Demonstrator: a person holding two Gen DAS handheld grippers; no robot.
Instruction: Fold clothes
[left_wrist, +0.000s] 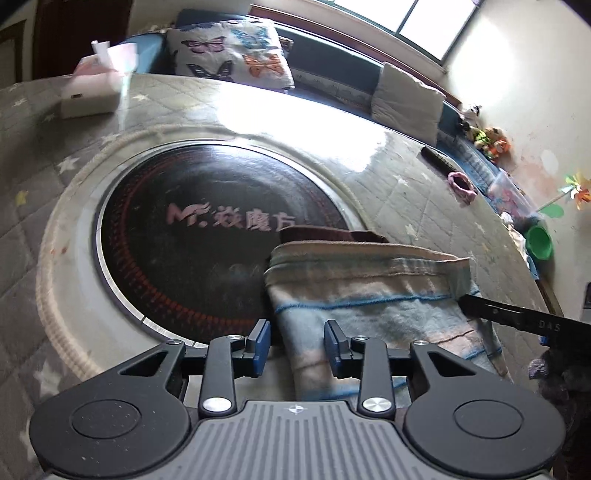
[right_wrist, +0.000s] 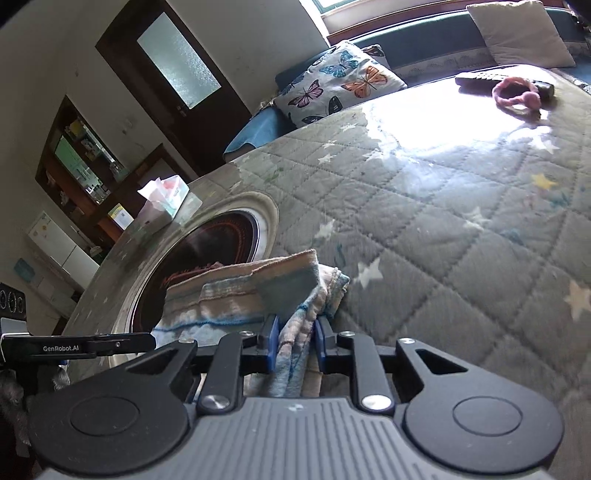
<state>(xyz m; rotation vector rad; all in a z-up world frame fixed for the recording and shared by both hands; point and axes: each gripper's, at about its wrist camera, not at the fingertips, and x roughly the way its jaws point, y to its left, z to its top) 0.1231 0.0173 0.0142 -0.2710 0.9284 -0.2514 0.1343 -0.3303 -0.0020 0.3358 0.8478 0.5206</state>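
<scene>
Your right gripper is clamped on the cloth: a bunched fold of the striped blue, pink and beige fabric passes up between the blue pads and fills the narrow gap between them. From that pinch the cloth spreads away to the left, a folded flap standing up just beyond the fingertips, and its far edge reaches over the dark round burner set into the table.

Your left gripper stands with its pads parted to a middling width and nothing between them. The cloth lies just ahead of it and to its right, running under the right-hand pad; the left pad hangs over the burner rim, clear of the fabric. Whether the right-hand pad touches the cloth, you cannot tell from here. The tip of your right gripper shows at the cloth's right side.

The cloth sits on the near part of the tabletop, half on the burner, half on the quilted cover with its white stars. A dark red strip peeks from under its far edge. At the far left corner stands a tissue box; near the far right edge lie a pink scrunchie and a black remote touching it. Beyond the table a butterfly cushion leans on the bench.
</scene>
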